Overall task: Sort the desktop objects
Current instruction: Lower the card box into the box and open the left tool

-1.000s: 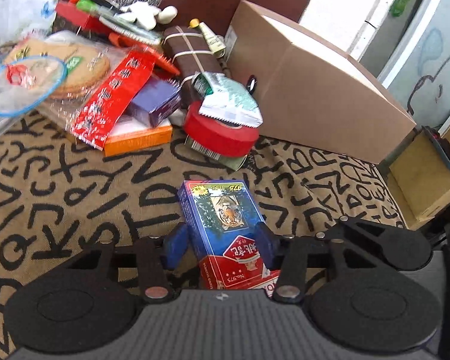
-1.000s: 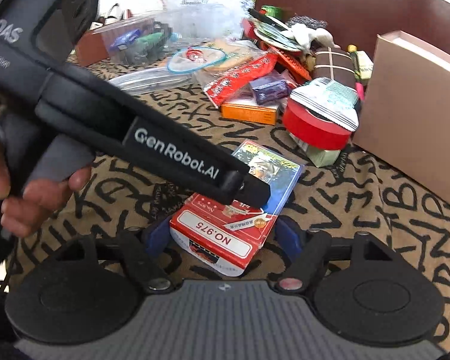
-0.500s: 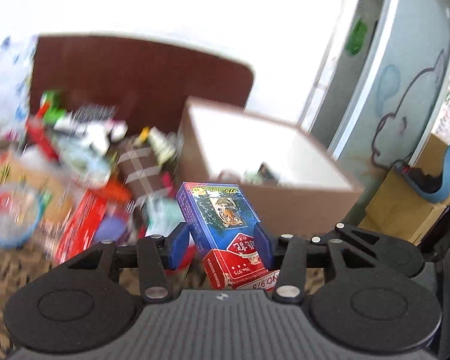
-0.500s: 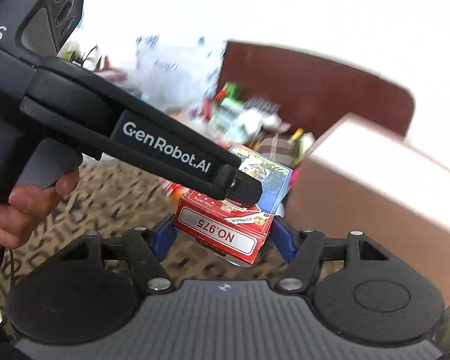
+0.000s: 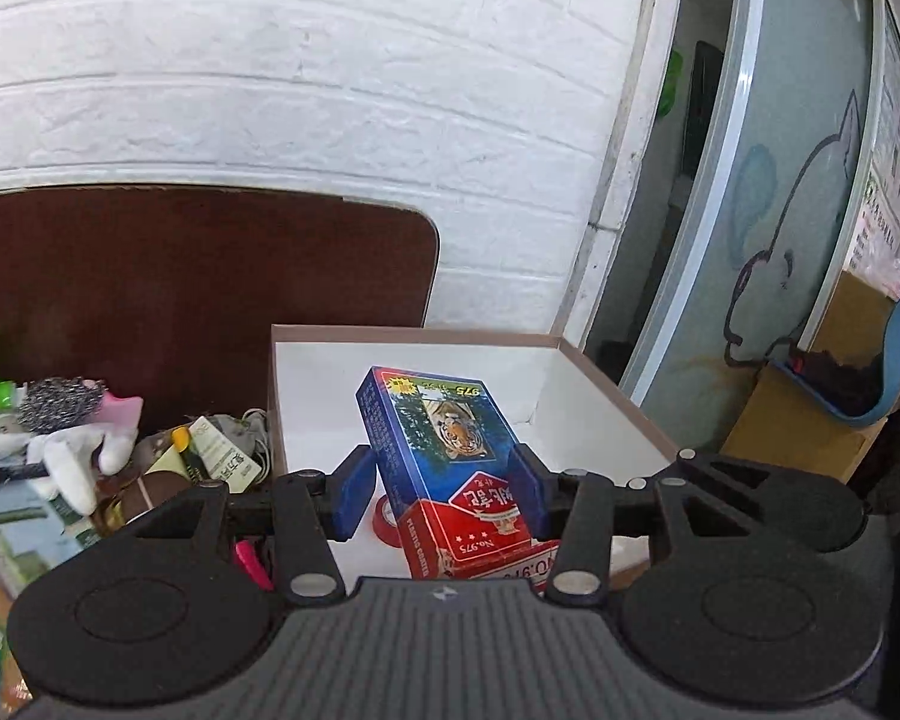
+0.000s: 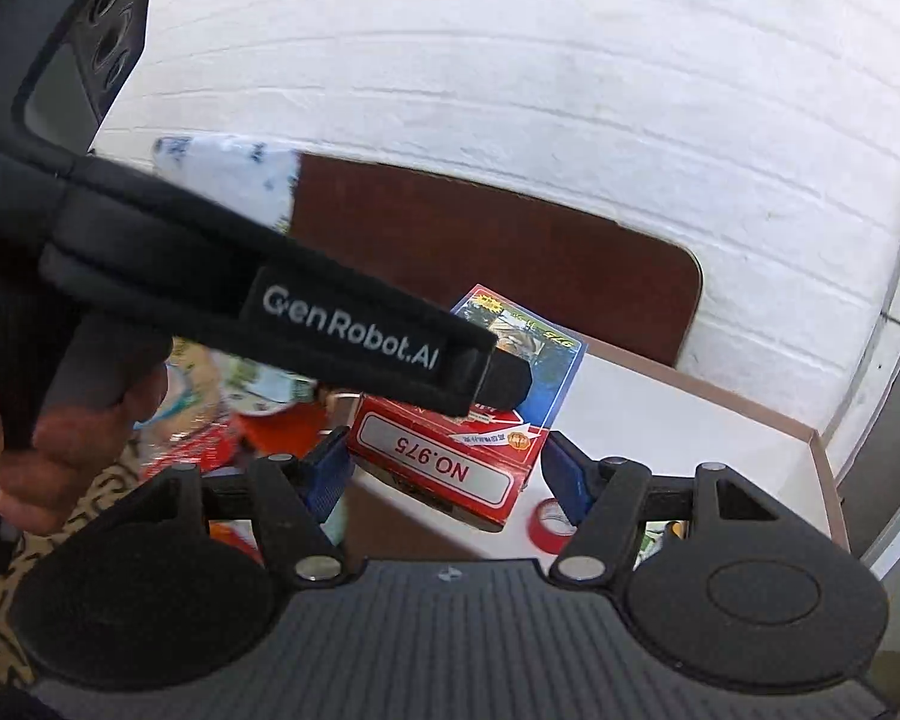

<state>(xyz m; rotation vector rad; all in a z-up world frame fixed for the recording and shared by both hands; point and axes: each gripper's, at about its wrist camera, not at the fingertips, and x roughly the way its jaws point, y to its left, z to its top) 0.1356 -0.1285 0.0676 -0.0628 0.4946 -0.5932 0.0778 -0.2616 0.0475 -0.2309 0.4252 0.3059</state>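
Two grippers on one card pack (image 5: 450, 468) — I hold it above the cardboard box (image 5: 606, 396) | left gripper (image 5: 444, 489) clamps its sides, right gripper (image 6: 444, 471) its red end | white brick wall (image 5: 300, 90) behind box | red tape roll (image 6: 549, 525) inside box | only right view shows my hand (image 6: 60, 444)

Both views are bright and evenly lit, the white brick wall (image 5: 330, 90) nearly washed out; fisheye bending curves its courses (strongest toward the corners). In the right wrist view, clutter at lower left is smeared and soft.
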